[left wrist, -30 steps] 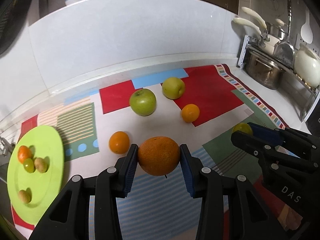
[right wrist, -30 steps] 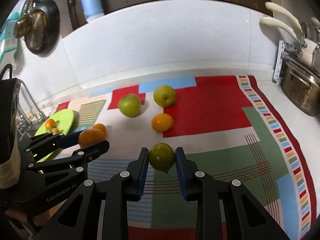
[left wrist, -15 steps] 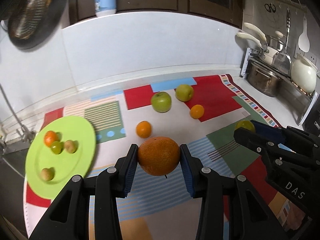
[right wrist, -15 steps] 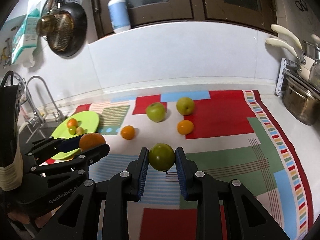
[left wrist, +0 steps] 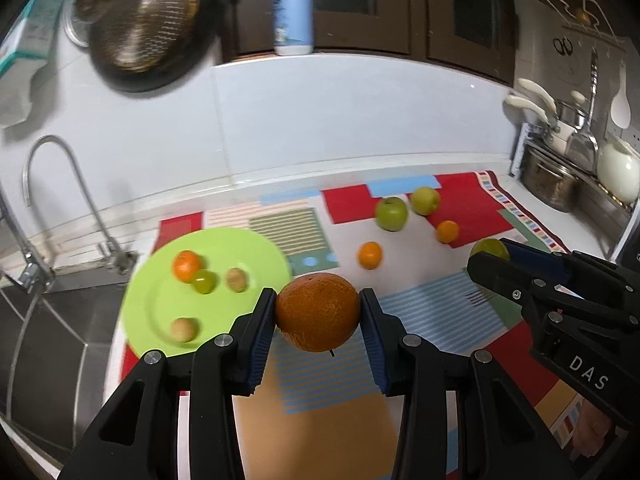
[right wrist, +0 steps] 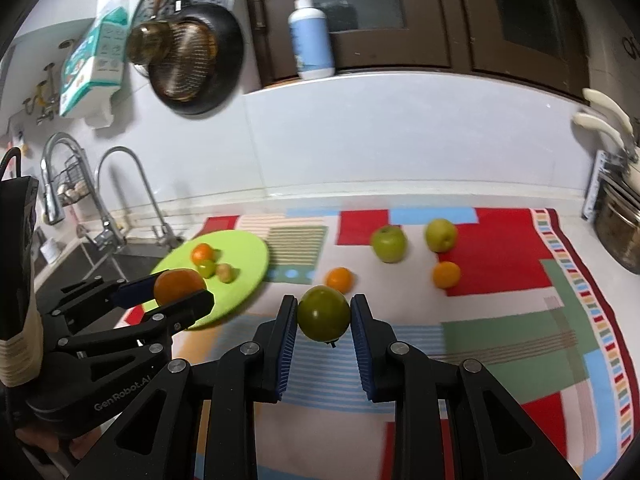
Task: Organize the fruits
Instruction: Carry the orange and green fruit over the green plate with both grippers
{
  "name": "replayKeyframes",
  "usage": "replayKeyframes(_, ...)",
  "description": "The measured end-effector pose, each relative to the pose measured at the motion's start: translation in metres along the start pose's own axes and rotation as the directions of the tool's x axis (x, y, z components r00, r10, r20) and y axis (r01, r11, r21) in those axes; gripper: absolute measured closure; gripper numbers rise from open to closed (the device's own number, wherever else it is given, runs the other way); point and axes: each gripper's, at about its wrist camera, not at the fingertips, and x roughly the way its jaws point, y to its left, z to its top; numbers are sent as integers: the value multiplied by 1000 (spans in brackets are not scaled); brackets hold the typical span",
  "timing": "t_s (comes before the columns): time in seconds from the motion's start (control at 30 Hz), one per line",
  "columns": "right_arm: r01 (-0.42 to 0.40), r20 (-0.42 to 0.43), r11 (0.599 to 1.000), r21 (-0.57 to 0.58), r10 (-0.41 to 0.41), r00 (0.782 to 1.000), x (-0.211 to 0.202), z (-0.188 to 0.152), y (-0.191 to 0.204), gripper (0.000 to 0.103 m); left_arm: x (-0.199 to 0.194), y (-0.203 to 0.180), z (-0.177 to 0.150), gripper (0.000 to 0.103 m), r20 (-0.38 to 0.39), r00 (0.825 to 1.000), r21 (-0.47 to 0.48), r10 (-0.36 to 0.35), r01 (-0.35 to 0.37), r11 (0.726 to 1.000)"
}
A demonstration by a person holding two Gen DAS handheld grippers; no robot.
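Observation:
My left gripper (left wrist: 318, 312) is shut on a large orange (left wrist: 318, 311) and holds it above the mat, just right of the green plate (left wrist: 160, 312). My right gripper (right wrist: 324, 318) is shut on a green fruit (right wrist: 324, 313) held above the mat's middle. The plate (right wrist: 244, 256) carries a small orange (left wrist: 186, 266), a green fruit (left wrist: 204, 281) and two brownish fruits (left wrist: 236, 279). On the mat lie two small oranges (left wrist: 369, 255) (left wrist: 447, 231) and two green apples (left wrist: 391, 213) (left wrist: 425, 201). The left gripper also shows in the right wrist view (right wrist: 180, 286).
A patterned mat (right wrist: 520, 300) covers the counter. A sink (left wrist: 48, 340) with a tap (left wrist: 60, 184) lies left of the plate. Pots and a rack (left wrist: 560, 176) stand at the right. A pan (right wrist: 192, 68) hangs on the wall; a bottle (right wrist: 311, 44) stands on the ledge.
Both grippers have risen and pulled back from the mat with their fruits still held. The plate and sink have come further into view on the left.

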Motion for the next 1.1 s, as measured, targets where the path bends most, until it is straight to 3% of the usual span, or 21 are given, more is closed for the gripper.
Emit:
replayKeyframes(0.53, -79, 24, 995, -63, 81, 996, 23, 14, 90, 75, -18, 86, -6, 62, 26, 997, -33, 68, -67, 997)
replayKeyframes(1.1, -114, -49, 989, -94, 109, 993, 88, 19, 133, 75, 30, 141, -6, 62, -21, 997, -42, 80, -81, 996)
